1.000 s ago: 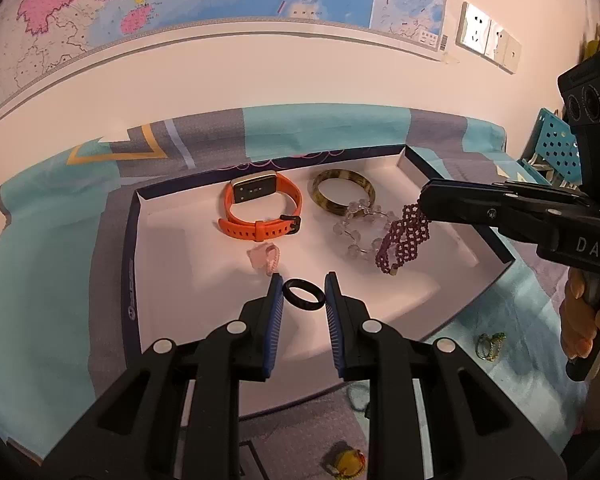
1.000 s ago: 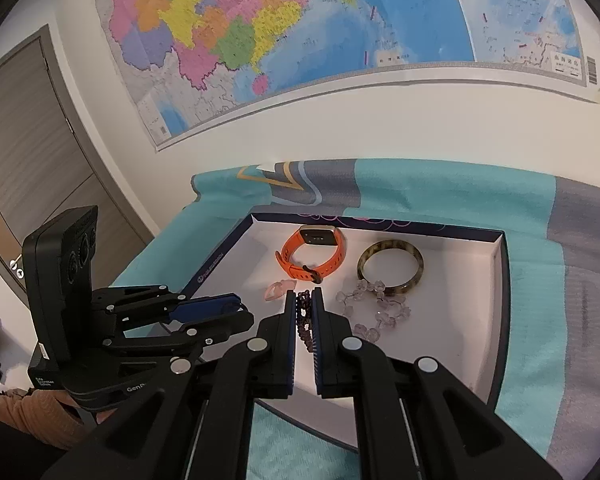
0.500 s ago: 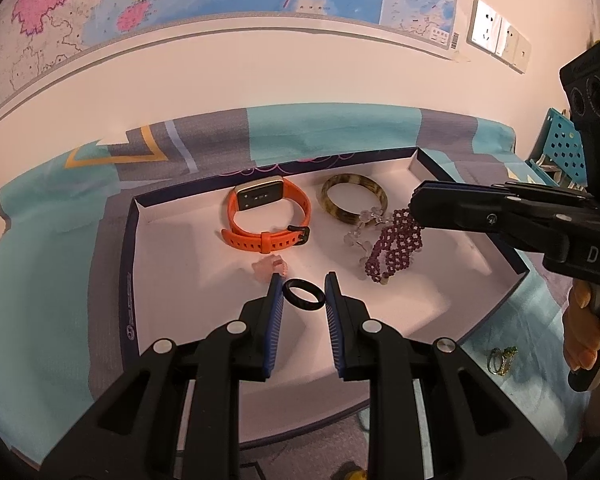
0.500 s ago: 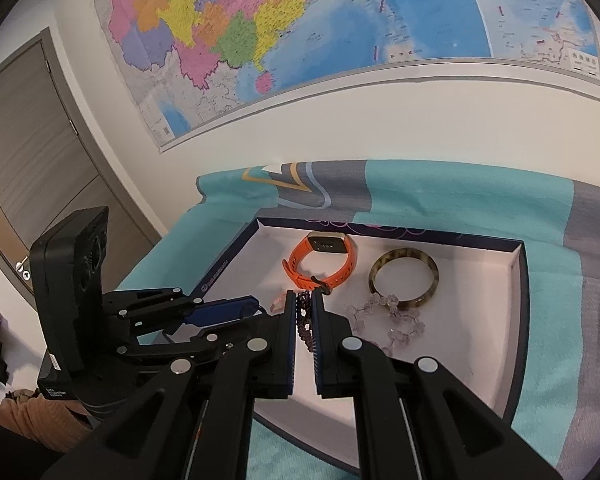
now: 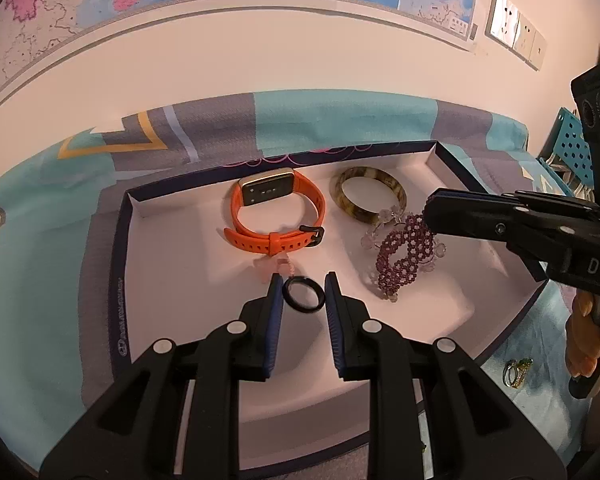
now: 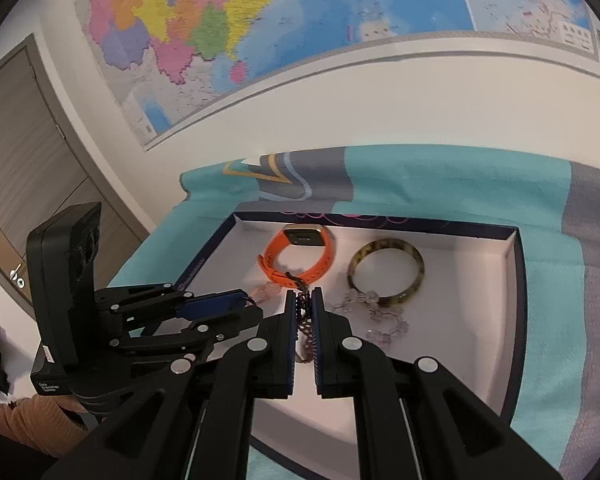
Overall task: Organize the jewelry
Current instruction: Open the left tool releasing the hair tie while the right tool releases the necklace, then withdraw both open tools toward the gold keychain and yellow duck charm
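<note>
A white tray (image 5: pixel 172 264) with a dark rim lies on a teal and grey cloth. In it are an orange watch (image 5: pixel 278 216), a mottled bangle (image 5: pixel 367 196), a clear bead bracelet (image 6: pixel 374 312) and a pale pink piece (image 5: pixel 274 270). My left gripper (image 5: pixel 303 299) is shut on a black ring (image 5: pixel 303 299), held just above the tray floor. My right gripper (image 6: pixel 304 312) is shut on a purple beaded bracelet (image 5: pixel 400 258), which hangs down over the clear bead bracelet. The right gripper also shows in the left wrist view (image 5: pixel 430 212).
A gold and green ring (image 5: pixel 518 368) lies on the cloth outside the tray's right corner. A map and wall sockets (image 5: pixel 516 36) are on the wall behind. A teal perforated basket (image 5: pixel 572 148) stands at the far right. A door (image 6: pixel 28 168) is at the left.
Both grippers have moved lower and further in over the tray. The purple bracelet has come down toward the clear beads. The black ring is now closer to the pink piece.
</note>
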Demonstrator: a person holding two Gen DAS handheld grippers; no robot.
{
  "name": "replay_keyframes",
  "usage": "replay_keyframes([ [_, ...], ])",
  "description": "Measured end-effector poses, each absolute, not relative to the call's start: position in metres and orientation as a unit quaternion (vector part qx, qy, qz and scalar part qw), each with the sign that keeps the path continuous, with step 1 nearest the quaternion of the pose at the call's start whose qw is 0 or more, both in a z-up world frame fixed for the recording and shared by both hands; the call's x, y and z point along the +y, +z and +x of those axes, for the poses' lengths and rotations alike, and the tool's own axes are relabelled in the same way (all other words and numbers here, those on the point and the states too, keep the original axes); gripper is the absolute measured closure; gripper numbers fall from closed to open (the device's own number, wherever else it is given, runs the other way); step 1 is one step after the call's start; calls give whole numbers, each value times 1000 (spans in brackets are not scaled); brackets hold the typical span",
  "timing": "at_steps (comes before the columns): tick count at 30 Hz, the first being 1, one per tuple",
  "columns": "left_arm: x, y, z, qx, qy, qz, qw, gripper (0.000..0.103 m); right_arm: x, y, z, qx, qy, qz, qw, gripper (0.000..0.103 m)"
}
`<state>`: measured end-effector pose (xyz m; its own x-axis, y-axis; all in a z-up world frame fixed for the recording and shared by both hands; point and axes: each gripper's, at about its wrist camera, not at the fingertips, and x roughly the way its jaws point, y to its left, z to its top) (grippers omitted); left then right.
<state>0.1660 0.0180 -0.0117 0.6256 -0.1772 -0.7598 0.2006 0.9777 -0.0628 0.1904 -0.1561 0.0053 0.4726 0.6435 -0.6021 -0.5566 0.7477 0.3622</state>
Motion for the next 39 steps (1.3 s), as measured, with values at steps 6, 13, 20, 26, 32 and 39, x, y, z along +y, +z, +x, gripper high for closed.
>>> replay_keyframes([
  [6,14,-17,171,428,-103,19,898,82,-163,-1,196,382,336,64,858,97],
  [13,14,-22,173,436,-98,20,895,81,-167,-10,203,392,319,64,860,97],
  [20,16,-23,173,437,-101,15,894,78,-171,-15,207,397,306,62,863,94],
  [26,20,-16,165,427,-99,10,899,71,-173,-14,204,392,297,57,869,88],
  [32,22,-3,148,406,-90,12,909,64,-177,-9,195,384,293,50,874,78],
  [39,23,3,122,391,-78,18,917,57,-180,-1,172,370,296,26,880,69],
])
